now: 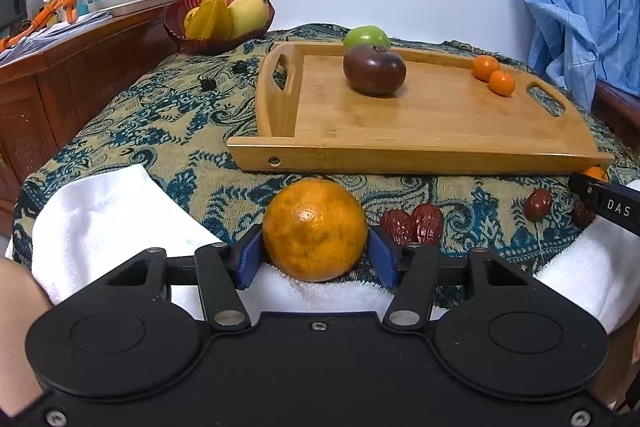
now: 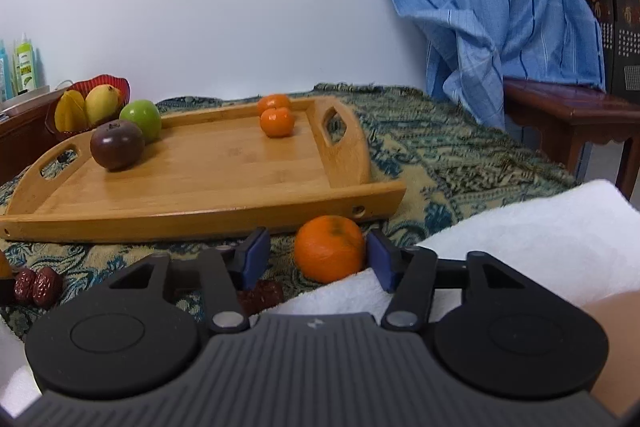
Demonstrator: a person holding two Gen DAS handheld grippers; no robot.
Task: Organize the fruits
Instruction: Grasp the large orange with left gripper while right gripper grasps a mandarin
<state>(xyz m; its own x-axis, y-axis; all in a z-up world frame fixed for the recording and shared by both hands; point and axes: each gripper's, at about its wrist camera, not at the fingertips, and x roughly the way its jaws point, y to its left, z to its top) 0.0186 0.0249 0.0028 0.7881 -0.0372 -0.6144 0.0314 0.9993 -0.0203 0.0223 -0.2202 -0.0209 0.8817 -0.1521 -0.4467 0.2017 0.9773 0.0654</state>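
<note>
Left gripper [image 1: 315, 253]: jaws clamped on large orange [image 1: 315, 229], dead centre. Right gripper [image 2: 316, 259]: jaws partly apart, small orange [image 2: 330, 247] touching only 1 pad, off-centre right.

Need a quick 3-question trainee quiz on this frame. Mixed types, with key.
1. True or false: two small tangerines sit on the wooden tray.
2. What lies between the fingers of the left hand-held gripper? A) large orange B) red date C) green apple
3. Fill in: the starfruit and mango sit in a red ____.

Key: 1 true; 2 A; 3 bowl.
</note>
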